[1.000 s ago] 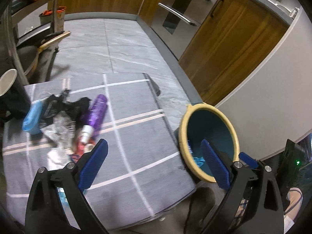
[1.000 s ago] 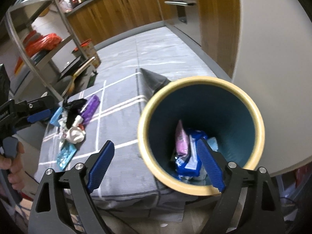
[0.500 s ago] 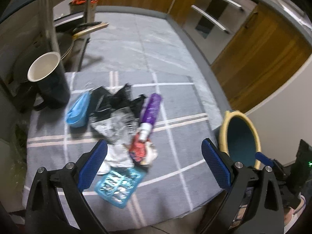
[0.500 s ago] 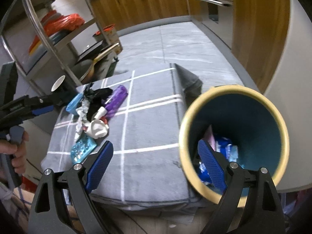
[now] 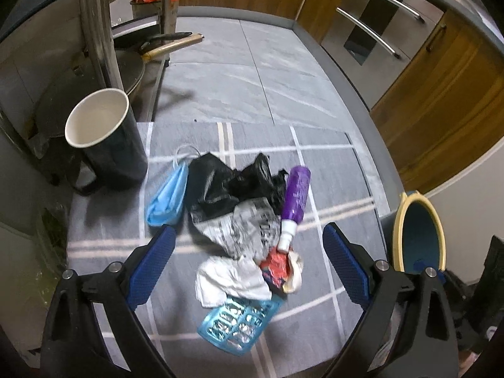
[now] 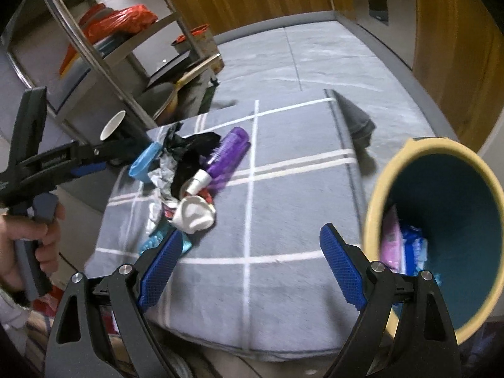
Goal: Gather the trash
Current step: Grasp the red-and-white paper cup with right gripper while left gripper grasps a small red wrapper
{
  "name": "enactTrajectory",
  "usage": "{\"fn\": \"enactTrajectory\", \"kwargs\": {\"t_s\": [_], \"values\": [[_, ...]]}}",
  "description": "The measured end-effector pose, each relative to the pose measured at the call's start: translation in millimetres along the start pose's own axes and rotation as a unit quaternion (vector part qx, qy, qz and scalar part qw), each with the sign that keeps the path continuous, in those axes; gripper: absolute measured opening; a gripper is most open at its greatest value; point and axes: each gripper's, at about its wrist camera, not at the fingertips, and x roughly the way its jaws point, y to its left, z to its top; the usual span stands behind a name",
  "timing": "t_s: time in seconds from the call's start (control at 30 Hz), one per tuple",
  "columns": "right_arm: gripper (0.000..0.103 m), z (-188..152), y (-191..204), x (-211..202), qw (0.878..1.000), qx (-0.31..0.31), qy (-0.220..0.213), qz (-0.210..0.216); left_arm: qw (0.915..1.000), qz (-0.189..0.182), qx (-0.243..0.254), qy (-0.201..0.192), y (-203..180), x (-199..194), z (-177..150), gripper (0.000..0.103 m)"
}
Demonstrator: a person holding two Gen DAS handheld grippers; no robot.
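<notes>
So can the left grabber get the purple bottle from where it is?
Probably yes. The left gripper is open above the pile, and the purple bottle lies on top at the pile's edge, uncovered. Only its white cap touches the crumpled wrapper.

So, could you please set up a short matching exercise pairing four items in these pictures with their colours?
Items:
1. bottle
2. face mask
3. plastic bag
4. bin interior

Colours:
A. black
B. teal
C. purple
D. light blue

Pairs: 1-C, 2-D, 3-A, 4-B
</notes>
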Motion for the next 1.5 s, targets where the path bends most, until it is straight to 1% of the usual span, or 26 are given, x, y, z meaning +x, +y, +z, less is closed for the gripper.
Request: {"fn": "enactTrajectory", "kwargs": {"t_s": [0.07,0.13,0.23,0.27,0.37,0.47,0.57,0.6,0.63,0.67,0.73,0.77,0.8,0.83,0.87,0.9,0.93,1.03,1.17,1.3,1.4,1.47,1.5], "values": [[0.089,6,2,6,1.000,0.006,0.002,0.010,1.0000,-0.002,0.001,0.006,1,3,5,0.089],[0.089,11,3,12,1.000,0.012,0.004,0.020,0.9998,0.004,0.004,0.021,1,9,6,0.088],[0.088,16,7,19,0.999,0.015,0.007,0.036,0.9986,0.003,0.001,0.053,-1,22,-4,0.087],[0.088,16,9,22,0.999,0.016,0.009,0.040,0.9974,0.002,0.002,0.071,-2,30,-10,0.087],[0.088,12,13,30,0.999,0.016,0.017,0.048,0.9947,0.018,0.014,0.100,-3,47,-25,0.085],[0.088,7,15,38,0.998,0.019,0.025,0.052,0.9924,0.032,0.013,0.118,2,59,-34,0.083],[0.088,2,16,44,0.998,0.021,0.033,0.056,0.9909,0.034,0.000,0.130,10,68,-39,0.080],[0.087,1,16,46,0.998,0.020,0.035,0.057,0.9907,0.031,-0.007,0.132,13,69,-40,0.076],[0.087,0,18,48,0.997,0.018,0.038,0.059,0.9906,0.028,-0.012,0.133,15,71,-41,0.070],[0.086,-1,19,49,0.997,0.015,0.039,0.060,0.9903,0.021,-0.019,0.136,18,72,-42,0.066],[0.085,-3,22,51,0.997,0.010,0.043,0.063,0.9891,0.002,-0.030,0.144,22,74,-44,0.048],[0.084,-5,23,52,0.997,0.008,0.045,0.063,0.9880,-0.011,-0.036,0.150,24,75,-45,0.043],[0.084,-6,25,54,0.997,0.007,0.048,0.064,0.9875,-0.015,-0.040,0.152,26,74,-45,0.031],[0.084,-6,25,54,0.997,0.005,0.049,0.065,0.9873,-0.018,-0.043,0.152,28,73,-45,0.024],[0.084,-7,26,55,0.997,0.004,0.051,0.065,0.9873,-0.021,-0.046,0.150,29,70,-44,0.021],[0.084,-7,27,57,0.996,0.003,0.053,0.066,0.9876,-0.022,-0.049,0.148,31,68,-44,0.013],[0.084,-7,27,57,0.996,0.003,0.054,0.066,0.9877,-0.024,-0.050,0.146,31,65,-43,0.009],[0.083,-6,30,60,0.996,0.003,0.057,0.069,0.9885,-0.025,-0.056,0.138,34,57,-40,0.004],[0.081,-3,34,66,0.995,0.010,0.061,0.079,0.9894,-0.026,-0.065,0.127,36,49,-37,0.003],[0.079,0,47,76,0.994,0.004,0.065,0.083,0.9903,-0.026,-0.071,0.117,41,40,-36,0.003],[0.074,4,56,91,0.994,0.009,0.073,0.081,0.9903,-0.026,-0.073,0.115,45,36,-34,0.003],[0.064,5,59,101,0.994,0.016,0.079,0.077,0.9904,-0.026,-0.075,0.113,40,37,-32,0.003],[0.061,6,61,107,0.993,0.019,0.084,0.074,0.9905,-0.027,-0.076,0.112,41,36,-32,0.003]]}}
